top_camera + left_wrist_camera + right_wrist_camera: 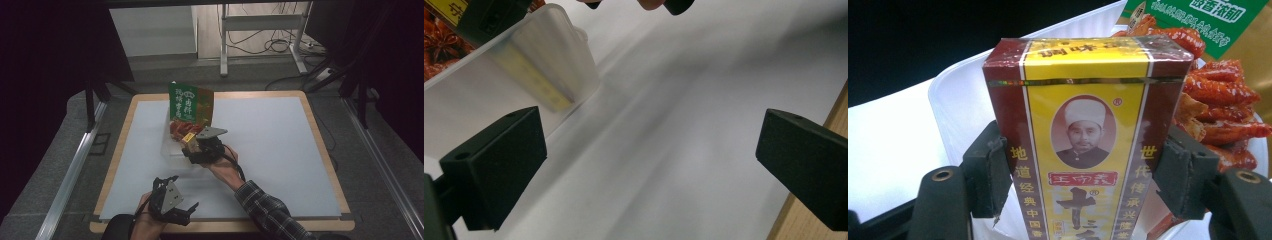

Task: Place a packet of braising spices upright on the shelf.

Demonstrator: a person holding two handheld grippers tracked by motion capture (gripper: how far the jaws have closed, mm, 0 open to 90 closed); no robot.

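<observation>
Cardboard, maroon with a yellow centre panel: the spice box is pinched across its two narrow maroon sides by the pads of the right gripper. Judged purpose: gripping the narrow sides leaves the printed face clear and gives control of the box while it goes into the translucent plastic bin.

Position relative to the bin: the box sits at the bin's near rim, over its opening, with its far end inside the white wall line as the right gripper view shows it. A green and red snack bag stands upright in the bin's far part, leaning on the rear wall, so the near part is the free space.

Orientation: the box's long axis runs along the line of the jaws, away from the hand toward the bag; its printed face is turned to the camera.

Left gripper waits on the near side of the bin, jaws spread wide, empty, over the white mat.
</observation>
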